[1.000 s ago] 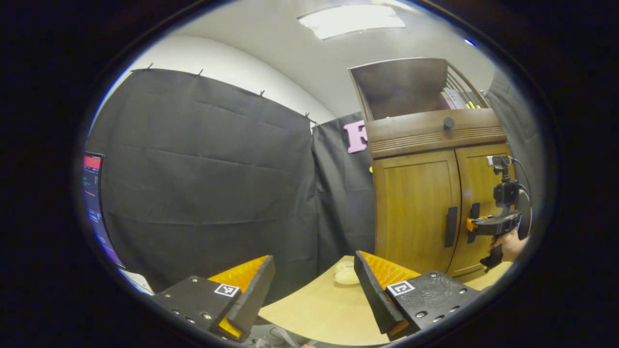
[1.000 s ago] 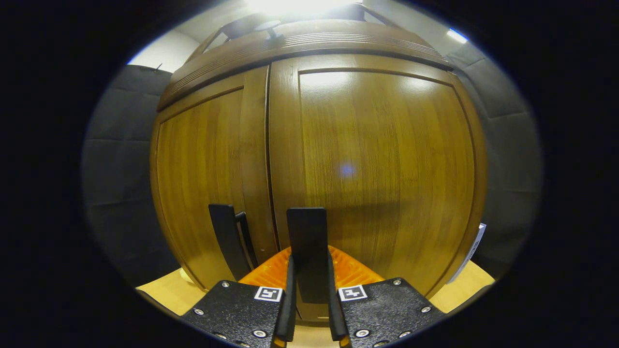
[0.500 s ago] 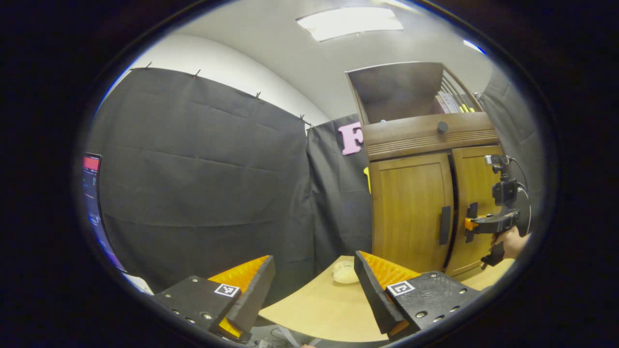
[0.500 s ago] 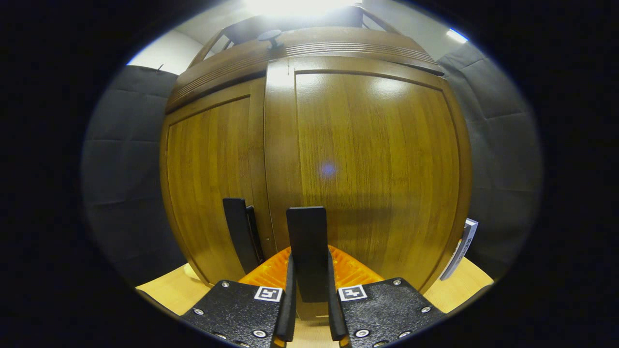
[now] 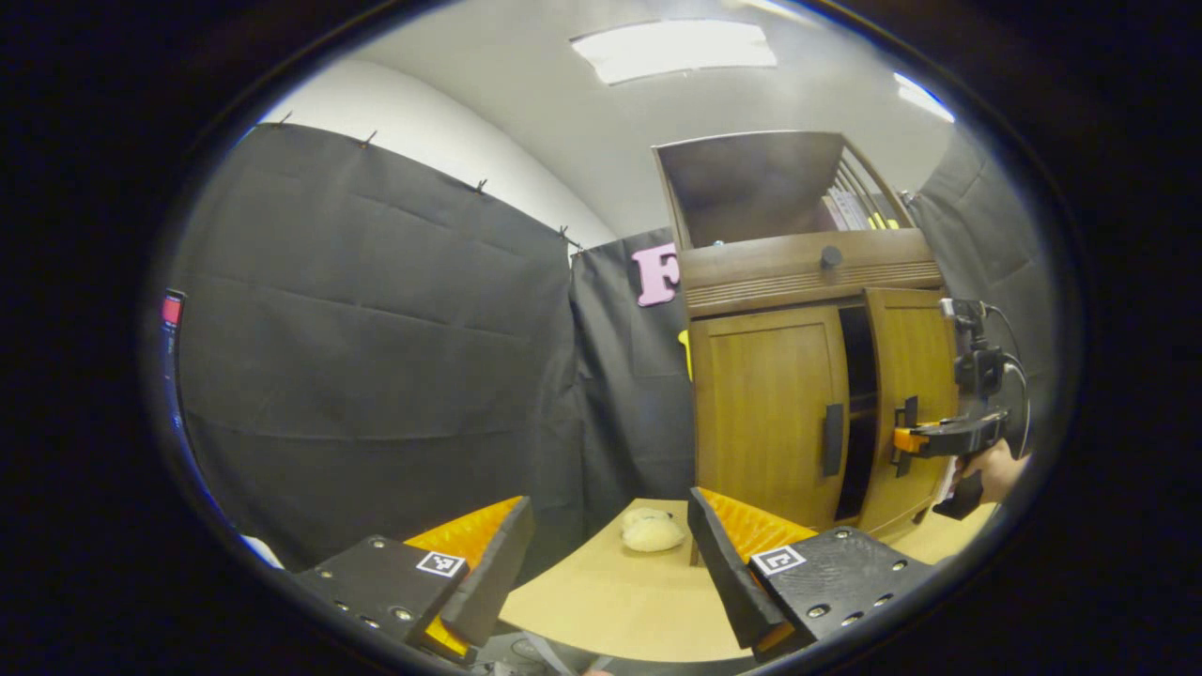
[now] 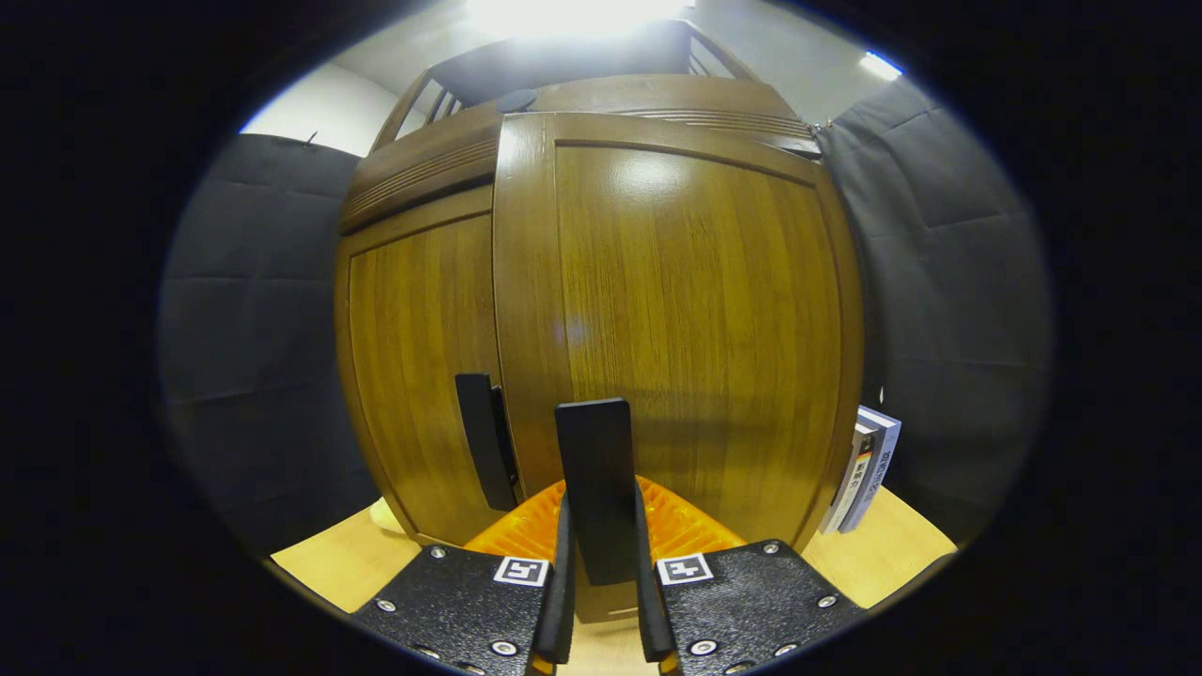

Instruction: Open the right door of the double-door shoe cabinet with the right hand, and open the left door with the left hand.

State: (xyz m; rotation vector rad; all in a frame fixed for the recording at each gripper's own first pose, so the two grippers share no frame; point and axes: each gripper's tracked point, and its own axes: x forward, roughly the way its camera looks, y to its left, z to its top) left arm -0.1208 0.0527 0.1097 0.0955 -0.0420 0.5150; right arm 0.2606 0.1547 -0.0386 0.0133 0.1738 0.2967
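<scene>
Cabinet interior [image 5: 856,394] dark behind ajar right door [image 5: 909,394], contents indiscernible

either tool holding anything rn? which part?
Right tool is shut on the right door's handle, around its lower part. Left tool is open, holding nothing.

Bright ceiling glare, fisheye-warped edges, sharp

The shoe cabinet [image 5: 798,376] is standing on the table [image 5: 610,601]. A round object [image 5: 650,531] is lying left of it; books [image 6: 864,474] are standing at its right side.
</scene>
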